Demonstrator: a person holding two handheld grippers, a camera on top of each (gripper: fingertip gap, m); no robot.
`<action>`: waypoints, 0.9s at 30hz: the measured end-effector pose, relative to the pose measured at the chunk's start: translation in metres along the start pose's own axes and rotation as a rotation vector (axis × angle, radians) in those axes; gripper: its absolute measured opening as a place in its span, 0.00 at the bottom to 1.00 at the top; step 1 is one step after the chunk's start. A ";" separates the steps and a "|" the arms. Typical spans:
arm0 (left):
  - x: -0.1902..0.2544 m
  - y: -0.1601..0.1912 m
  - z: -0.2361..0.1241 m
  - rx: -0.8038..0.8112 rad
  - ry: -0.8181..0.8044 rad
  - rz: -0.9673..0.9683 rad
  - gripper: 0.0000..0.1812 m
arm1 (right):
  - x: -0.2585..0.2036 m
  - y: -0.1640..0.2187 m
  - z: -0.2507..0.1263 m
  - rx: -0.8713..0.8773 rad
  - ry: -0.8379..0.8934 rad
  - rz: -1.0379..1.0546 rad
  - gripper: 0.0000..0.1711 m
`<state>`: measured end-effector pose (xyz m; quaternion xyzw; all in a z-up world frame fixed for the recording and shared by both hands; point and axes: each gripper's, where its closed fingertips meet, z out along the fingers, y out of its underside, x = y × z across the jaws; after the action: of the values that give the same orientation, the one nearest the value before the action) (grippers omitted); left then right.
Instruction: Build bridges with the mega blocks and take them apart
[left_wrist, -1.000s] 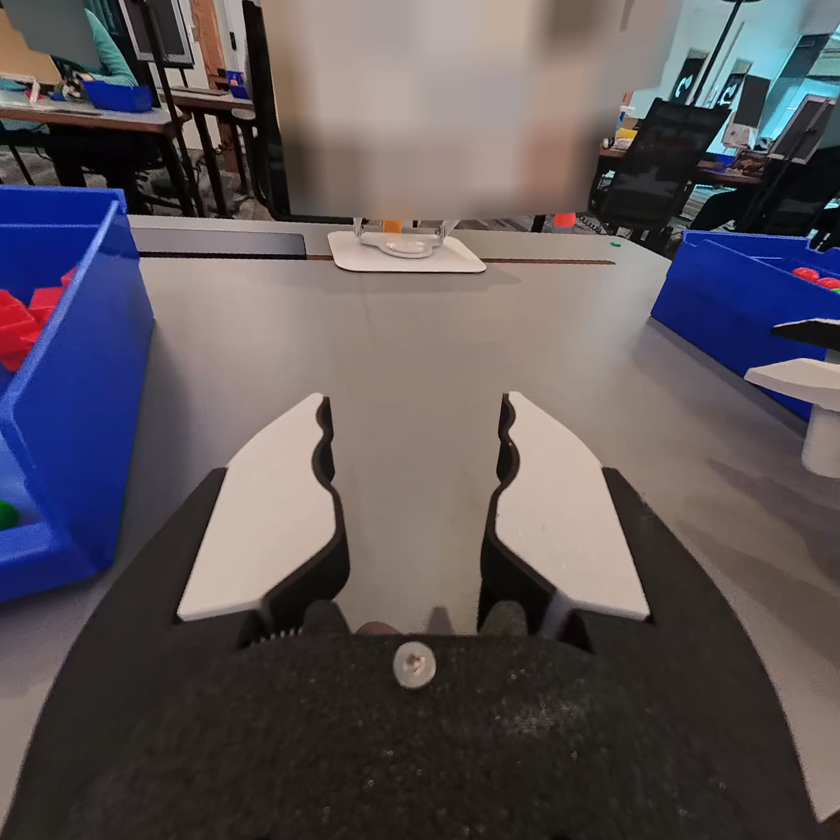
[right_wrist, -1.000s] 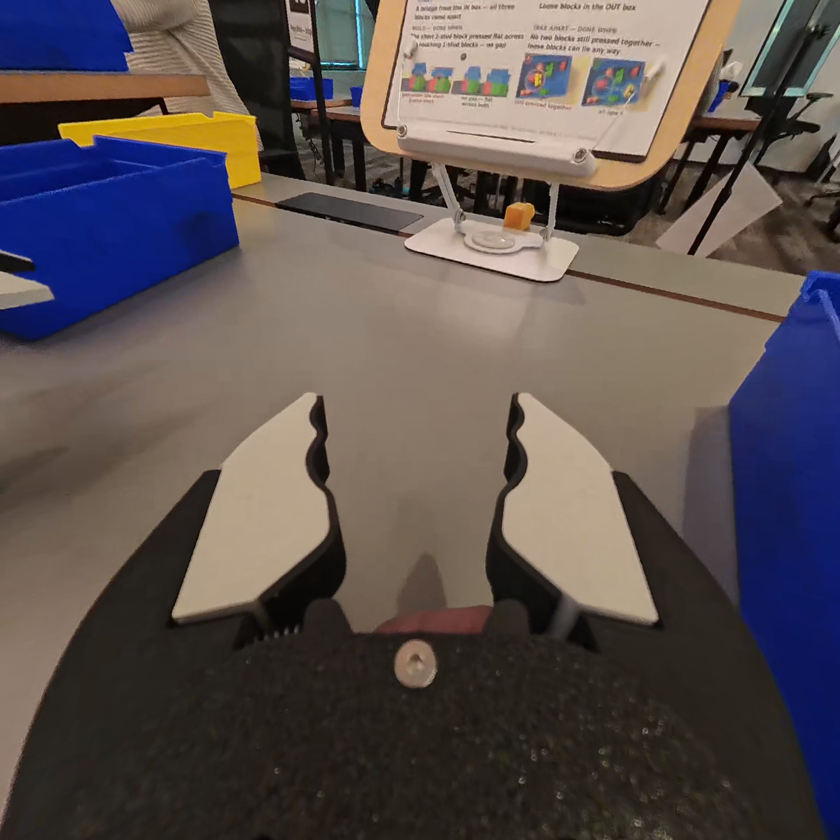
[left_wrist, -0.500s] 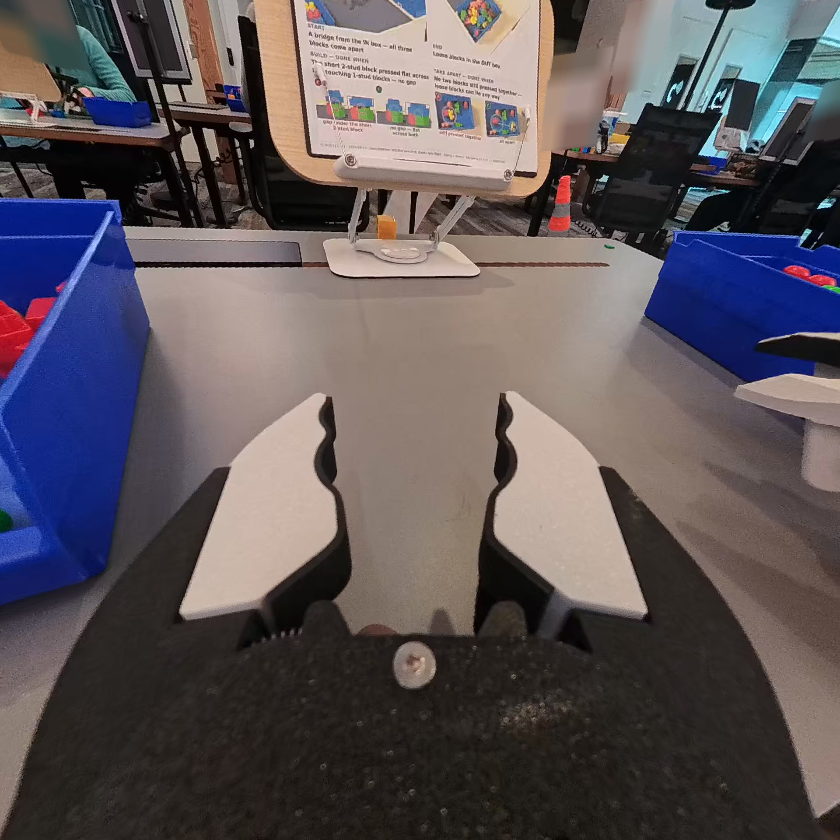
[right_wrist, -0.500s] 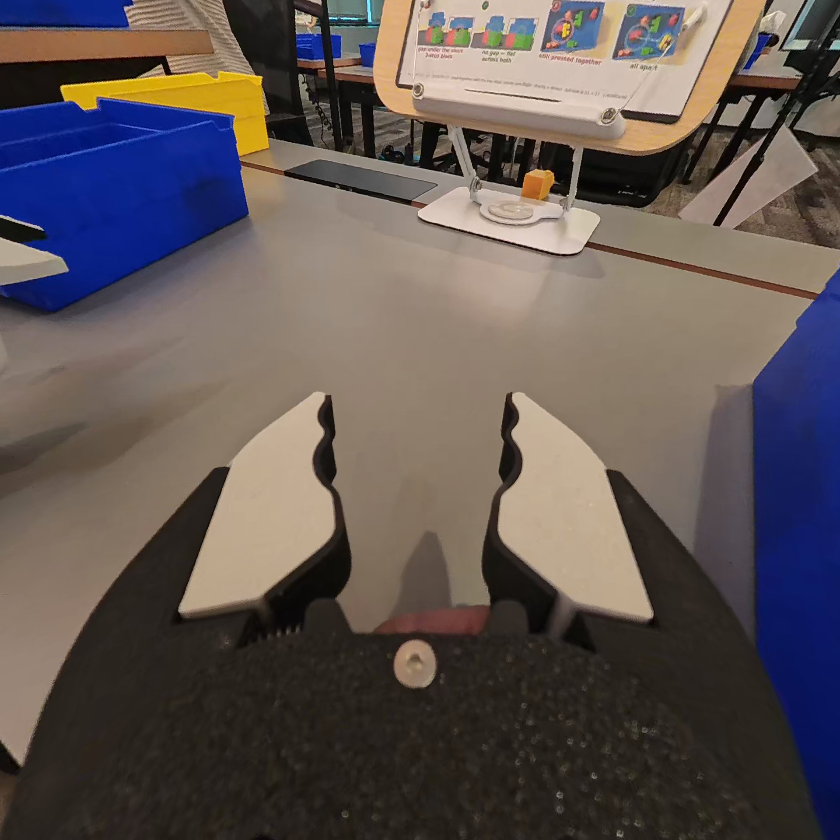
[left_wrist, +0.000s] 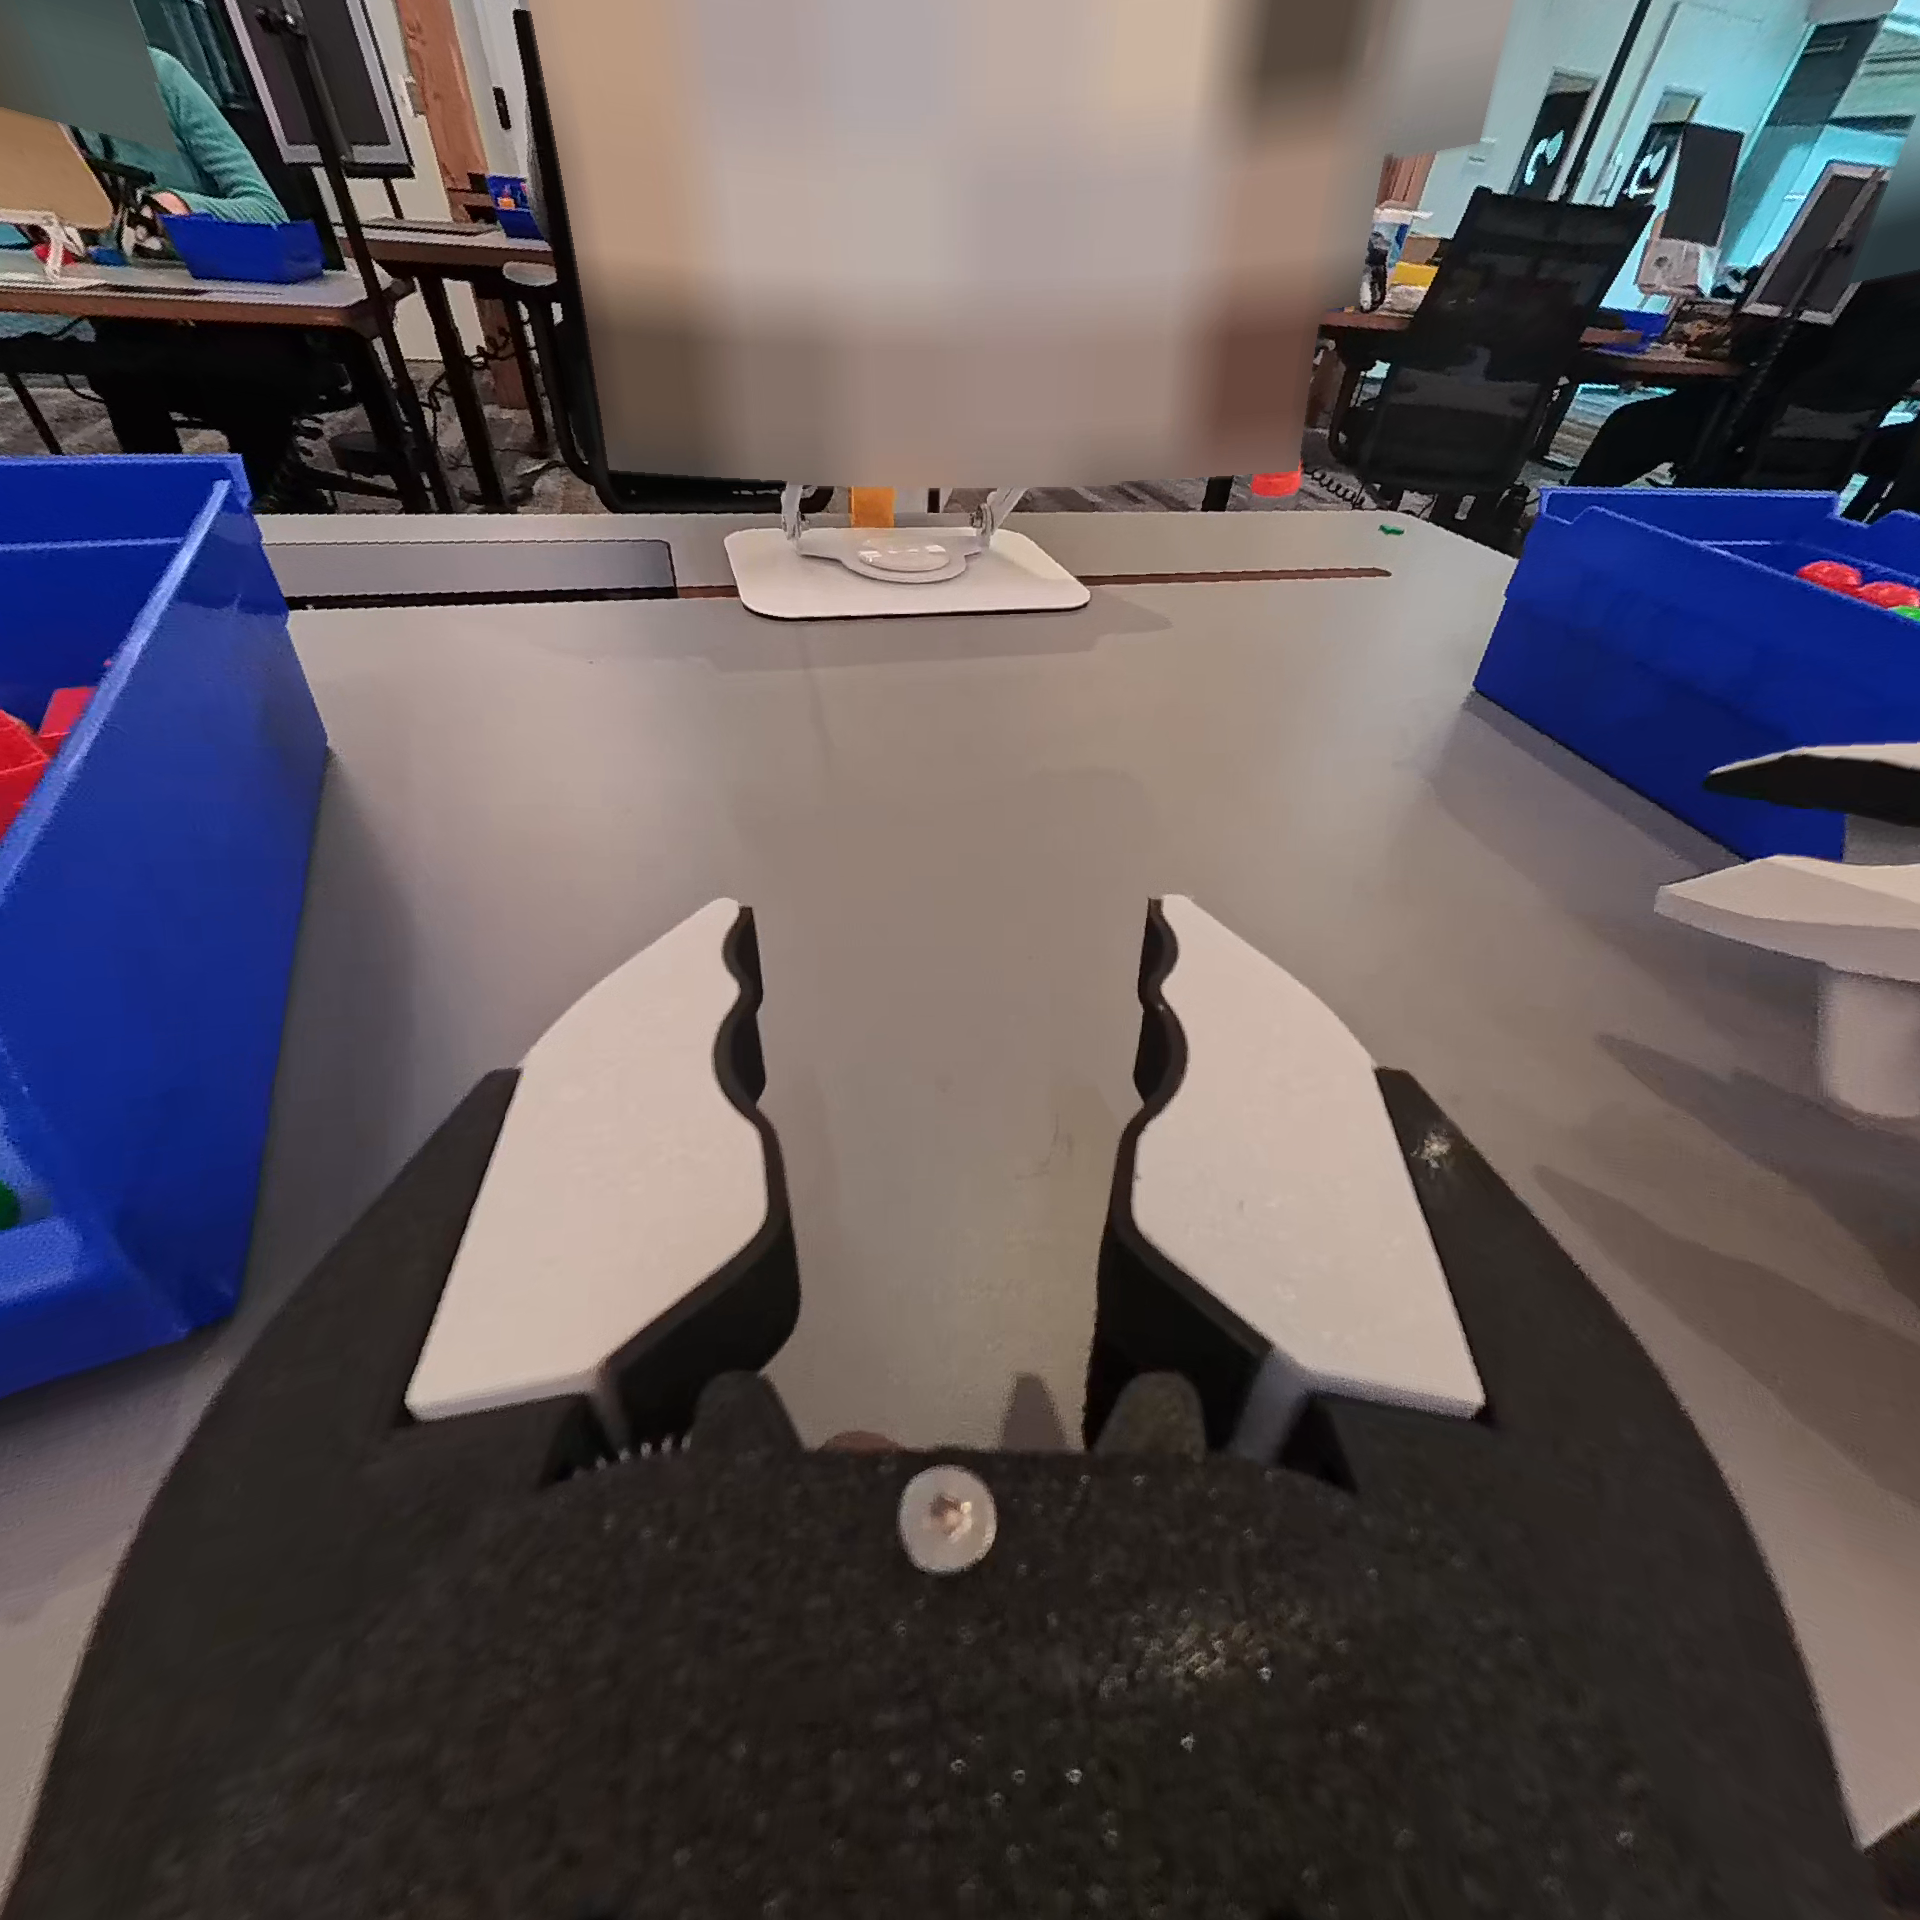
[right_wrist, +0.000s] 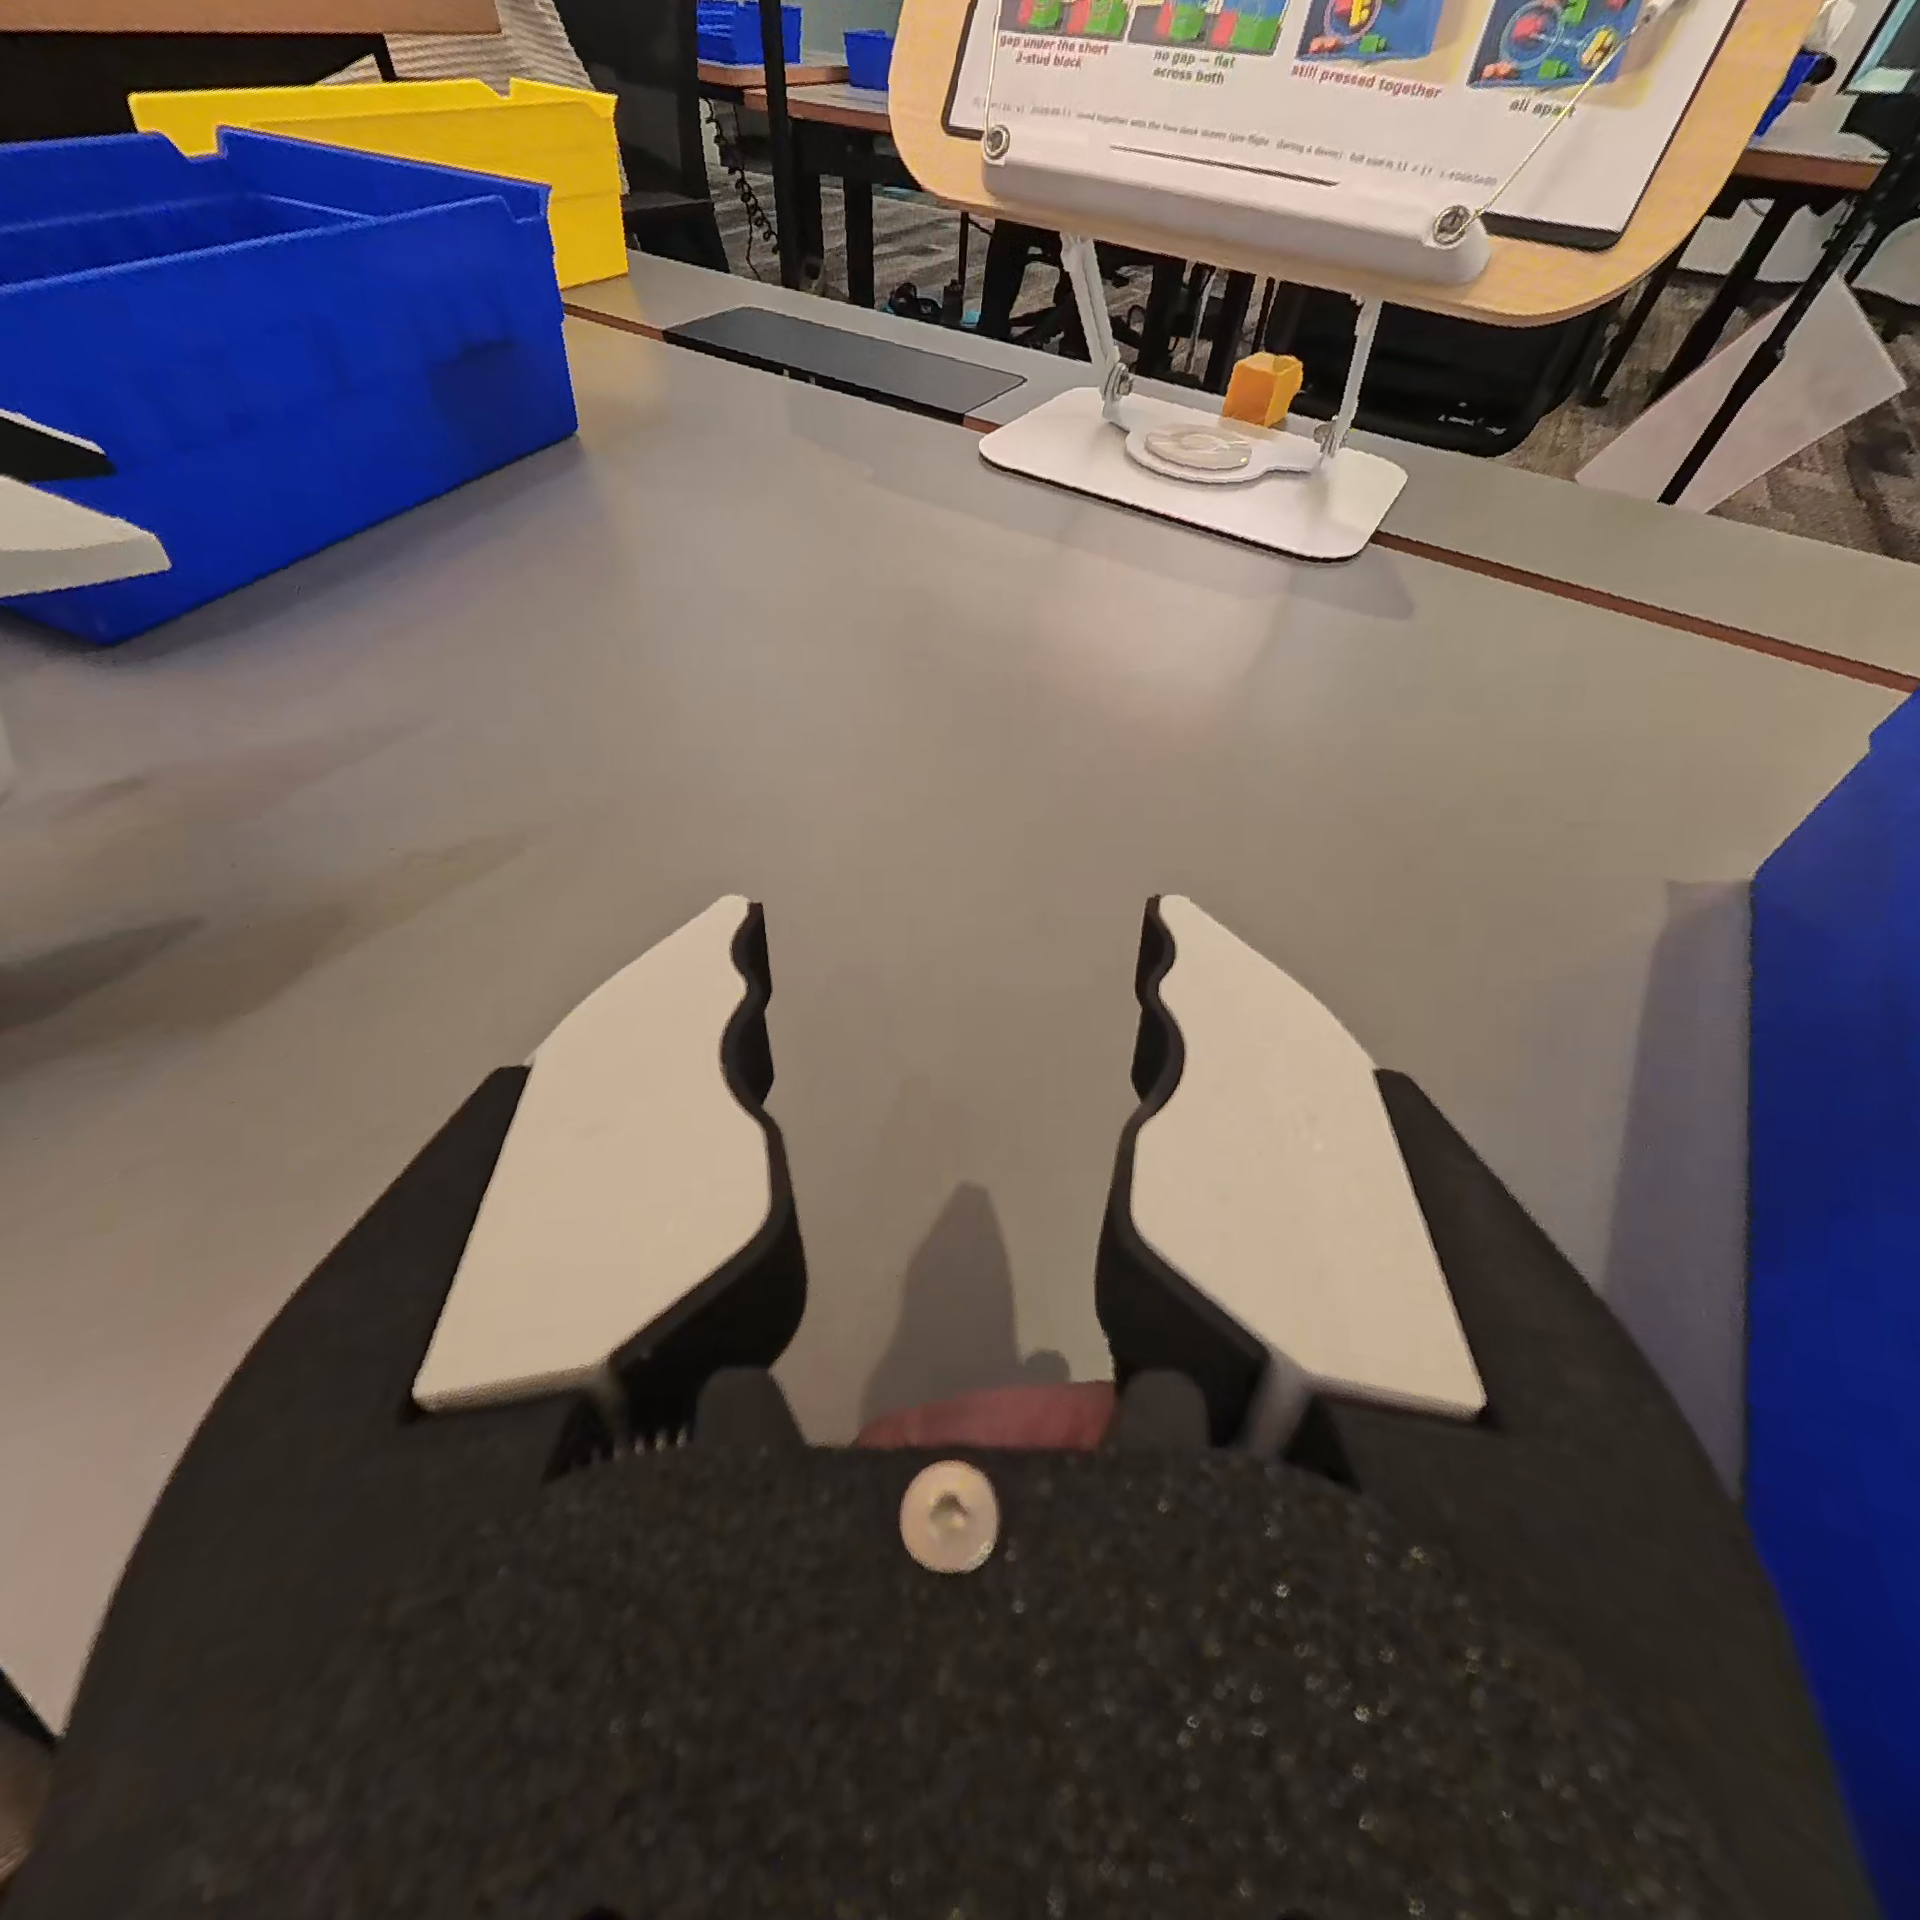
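Note:
My left gripper (left_wrist: 948, 920) is open and empty over the grey table (left_wrist: 935, 790). My right gripper (right_wrist: 948, 920) is open and empty over the same table (right_wrist: 935, 727). A blue bin (left_wrist: 145, 935) at the left holds red blocks (left_wrist: 26, 743) and something green (left_wrist: 8, 1205). A second blue bin (left_wrist: 1662, 665) at the right holds red blocks (left_wrist: 1860, 584). The right gripper's fingers (left_wrist: 1808, 914) show at the right edge of the left wrist view. The left gripper's finger (right_wrist: 73, 540) shows at the left edge of the right wrist view. No block lies on the open table.
An instruction board on a white stand (right_wrist: 1195, 468) stands at the table's far edge, with an orange block (right_wrist: 1260, 388) behind it. A yellow bin (right_wrist: 468, 156) sits behind the left blue bin (right_wrist: 260, 343). The right bin's wall (right_wrist: 1839, 1143) is close beside my right gripper.
The right gripper has moved forward and tipped down, so the stand looks nearer. The left gripper has shifted only slightly. Both stay open.

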<state>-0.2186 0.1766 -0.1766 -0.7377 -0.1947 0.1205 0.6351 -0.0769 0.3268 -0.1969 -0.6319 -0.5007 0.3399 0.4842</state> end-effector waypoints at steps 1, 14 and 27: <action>0.001 0.000 0.000 0.000 0.001 0.004 0.38 | 0.000 0.001 0.000 -0.003 -0.004 0.002 0.40; -0.075 -0.059 -0.039 -0.074 -0.112 0.098 0.40 | 0.002 0.003 0.003 -0.024 -0.026 0.030 0.39; -0.218 -0.066 0.054 -0.496 0.066 0.451 0.44 | 0.000 0.006 0.005 -0.042 -0.062 0.055 0.38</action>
<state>-0.4451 0.1363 -0.1358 -0.8978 -0.0292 0.1830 0.3994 -0.0797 0.3282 -0.2046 -0.6449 -0.5048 0.3618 0.4455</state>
